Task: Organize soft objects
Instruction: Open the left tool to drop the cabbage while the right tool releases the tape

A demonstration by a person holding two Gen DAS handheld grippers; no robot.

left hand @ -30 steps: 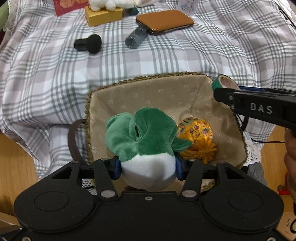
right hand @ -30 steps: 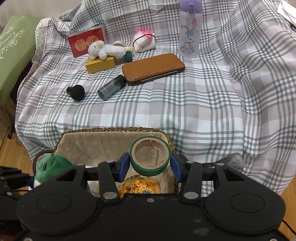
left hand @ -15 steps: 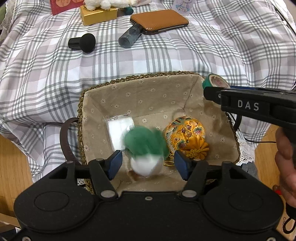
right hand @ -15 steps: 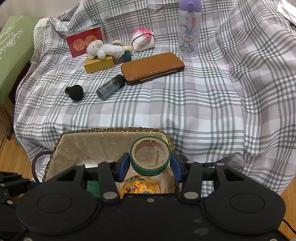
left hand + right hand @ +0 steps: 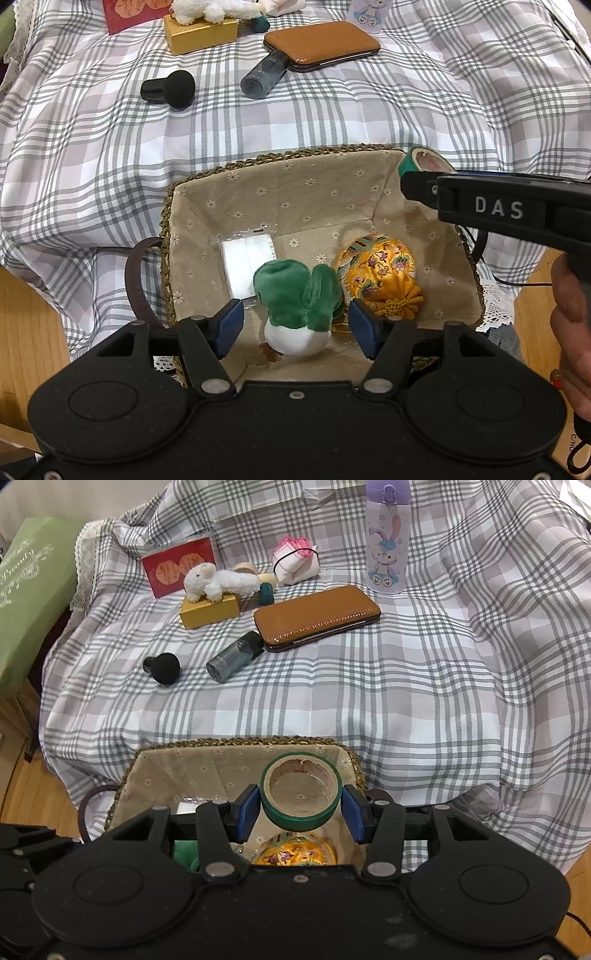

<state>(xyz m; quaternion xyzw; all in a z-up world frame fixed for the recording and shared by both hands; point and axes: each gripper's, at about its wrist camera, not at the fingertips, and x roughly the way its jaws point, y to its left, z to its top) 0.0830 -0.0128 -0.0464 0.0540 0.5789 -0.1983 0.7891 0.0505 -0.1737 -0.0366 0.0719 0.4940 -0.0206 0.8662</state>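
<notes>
The left tool (image 5: 295, 325) hangs over the fabric-lined woven basket (image 5: 280, 184) with its jaws just spread wide; the green-and-white plush radish (image 5: 299, 306) lies free between and below the pads on the basket floor, leafy end pointing away. Beside it lie one yellow embroidered silk pouch (image 5: 380, 273), touching it, and one clear packet of white pads (image 5: 247, 266).

The right tool (image 5: 300, 808), over the basket's far right corner, has just been easing apart around one green tape roll (image 5: 300, 797), hole facing up; a gap shows at each blue pad (image 5: 248, 810), so it looks released and should drop straight down.

Farther off, on the plaid-covered surface (image 5: 406, 701), one white plush lamb (image 5: 218, 581) lies lengthwise on a gold box (image 5: 210, 611), nearer the left hand's side.
</notes>
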